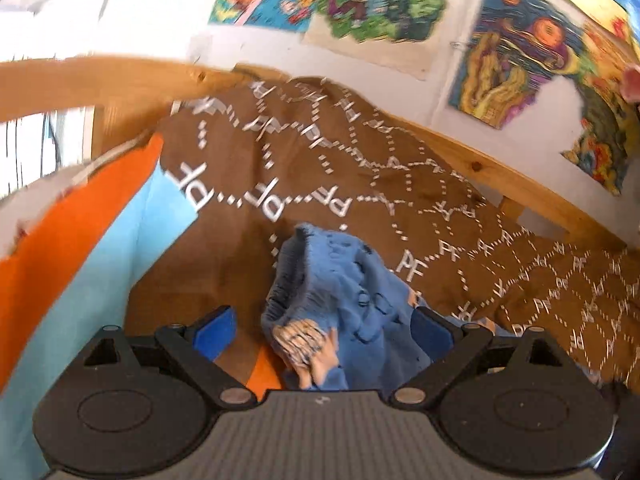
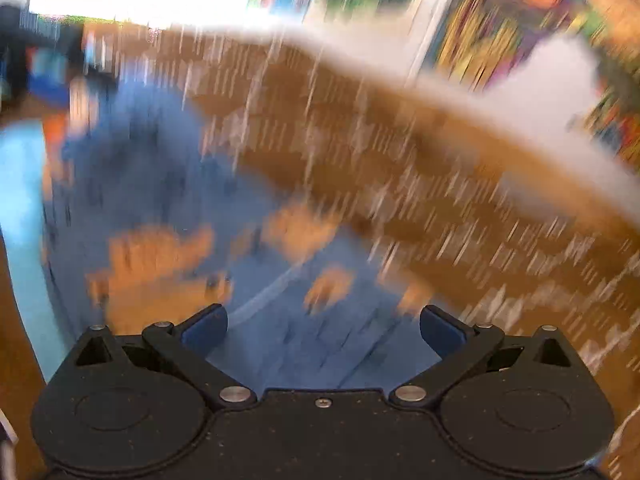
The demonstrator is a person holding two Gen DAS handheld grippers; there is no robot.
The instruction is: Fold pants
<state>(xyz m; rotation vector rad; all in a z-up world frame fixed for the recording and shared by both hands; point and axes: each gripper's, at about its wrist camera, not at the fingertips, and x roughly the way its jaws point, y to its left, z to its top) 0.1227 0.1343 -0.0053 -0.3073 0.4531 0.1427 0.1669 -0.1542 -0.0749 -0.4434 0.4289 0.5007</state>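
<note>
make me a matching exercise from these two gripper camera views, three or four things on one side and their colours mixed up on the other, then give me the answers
Things:
1. pants
2. blanket
3. bed rail
4. left gripper finger pads

Colours:
A. light wood
B. blue with orange-tan printed patches
C. dark blue
D. brown with white dotted lines and letters

Pairs: 1-B, 2-D, 3-A, 4-C

Motion blur smears the right wrist view, pants (image 2: pixel 168 184) and blanket (image 2: pixel 400 168) indistinct.
</note>
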